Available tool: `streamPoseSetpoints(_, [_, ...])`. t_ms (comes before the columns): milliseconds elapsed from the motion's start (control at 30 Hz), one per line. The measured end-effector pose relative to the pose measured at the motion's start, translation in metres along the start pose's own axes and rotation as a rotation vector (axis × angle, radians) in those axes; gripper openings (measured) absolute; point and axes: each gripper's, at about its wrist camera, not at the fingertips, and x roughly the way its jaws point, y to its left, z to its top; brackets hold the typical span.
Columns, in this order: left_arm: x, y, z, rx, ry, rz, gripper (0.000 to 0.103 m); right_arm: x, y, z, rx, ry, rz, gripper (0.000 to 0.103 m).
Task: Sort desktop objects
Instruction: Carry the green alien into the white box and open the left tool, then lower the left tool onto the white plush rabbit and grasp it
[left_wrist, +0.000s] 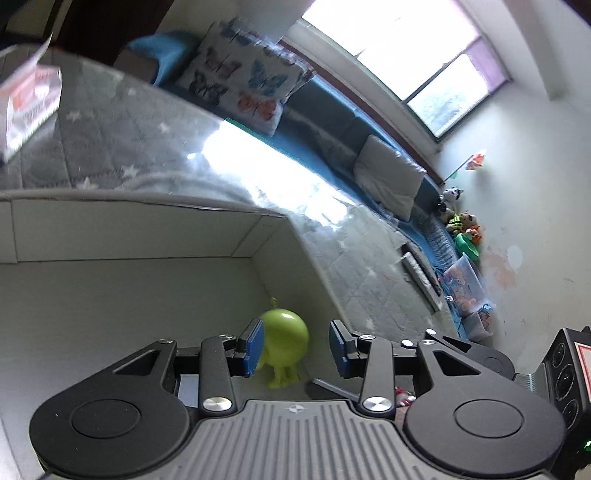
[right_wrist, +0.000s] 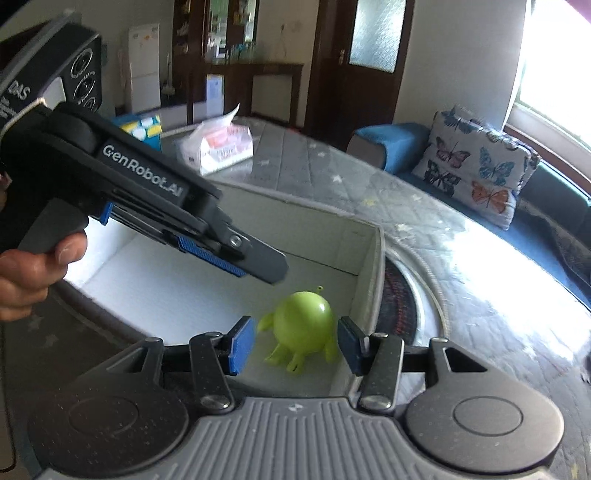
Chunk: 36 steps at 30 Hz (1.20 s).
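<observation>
Right wrist only — left hand-held gripper (right_wrist: 255, 267) above green toy (right_wrist: 304, 325)

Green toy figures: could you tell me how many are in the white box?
1. The green toy figure lies on the floor of the white box, near its corner; the grippers may hide others.

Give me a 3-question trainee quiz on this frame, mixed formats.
1. True or false: the green toy lies inside the white box.
2. Multiple choice: the right gripper is A) shut on the toy, B) open, toy seen between its fingers, C) out of view.
3. Fill in: the left gripper is ____, holding nothing.

Key: 1 true; 2 B; 3 open.
</observation>
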Motion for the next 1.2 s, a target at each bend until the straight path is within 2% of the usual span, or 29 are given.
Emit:
streamPoseSetpoints(67, [-0.01,-0.01,-0.008,0.021,-0.014,-0.006,0.041,-0.02,-0.002,-0.008,0.013,-0.029,-0.007,0.053])
streamPoseSetpoints(100, [-0.014,-0.015,-0.013,0.032,-0.018,-0.012,0.041,-0.03,-0.003,-0.013,0.02,-0.044,-0.012,0.057])
streamPoseSetpoints(233, [-0.029,-0.035,-0.037,0.066,-0.026,-0.034,0.041,-0.069,-0.002,-0.036,0.031,-0.088,-0.038,0.058])
streamPoseSetpoints(400, [-0.039,-0.06,-0.068,0.115,-0.01,-0.067,0.041,-0.1,-0.001,-0.07,0.05,-0.082,-0.06,0.058])
streamPoseSetpoints(500, [-0.033,-0.073,-0.089,0.143,0.032,-0.083,0.041,-0.113,0.003,-0.094,0.055,-0.061,-0.072,0.058])
streamPoseSetpoints(633, [-0.015,-0.084,-0.112,0.156,0.104,-0.106,0.041,-0.12,0.005,-0.116,0.057,-0.028,-0.092,0.058])
streamPoseSetpoints(733, [0.0,-0.087,-0.12,0.13,0.136,-0.104,0.041,-0.119,0.001,-0.129,0.083,-0.007,-0.099,0.058])
streamPoseSetpoints(1000, [0.009,-0.086,-0.13,0.099,0.169,-0.103,0.041,-0.114,-0.006,-0.142,0.107,-0.006,-0.122,0.06])
streamPoseSetpoints(1200, [0.009,-0.078,-0.129,0.046,0.165,-0.114,0.041,-0.115,0.003,-0.146,0.086,0.026,-0.054,0.061])
